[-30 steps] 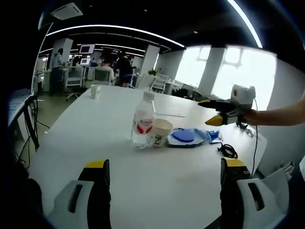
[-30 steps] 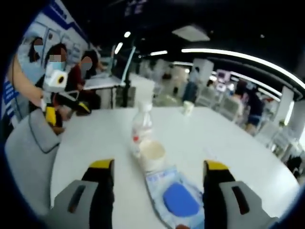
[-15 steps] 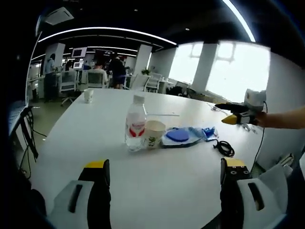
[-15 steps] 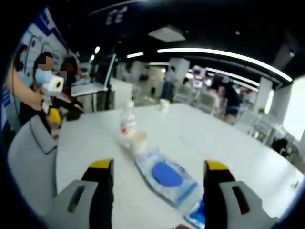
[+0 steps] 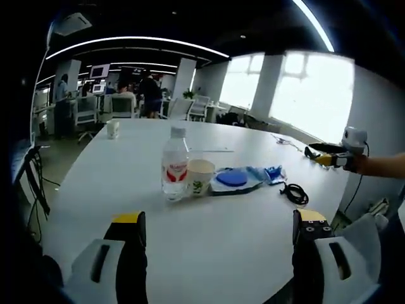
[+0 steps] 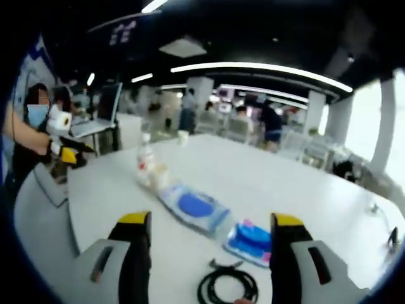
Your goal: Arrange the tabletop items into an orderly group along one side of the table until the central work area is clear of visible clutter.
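Note:
On the white table (image 5: 209, 240) a clear water bottle (image 5: 174, 166) with a red label stands beside a paper cup (image 5: 200, 177). To their right lie a flat pack with a blue oval (image 5: 233, 180), a small blue packet (image 5: 273, 173) and a coiled black cable (image 5: 293, 194). My left gripper (image 5: 215, 253) is open over the near table edge, holding nothing. My right gripper (image 6: 212, 259) is open just above the cable (image 6: 228, 285), with the small packet (image 6: 253, 237), flat pack (image 6: 193, 206), cup (image 6: 158, 177) and bottle (image 6: 145, 166) beyond it.
A second paper cup (image 5: 112, 128) stands at the table's far end. The right gripper (image 5: 329, 156) comes in from the right past the table edge, held by a hand. The left gripper (image 6: 63, 149) shows at the left. Office chairs, desks and people fill the background.
The right gripper has drawn back to the right, away from the items, and its view now takes in the small packet and cable. The items on the table have not moved.

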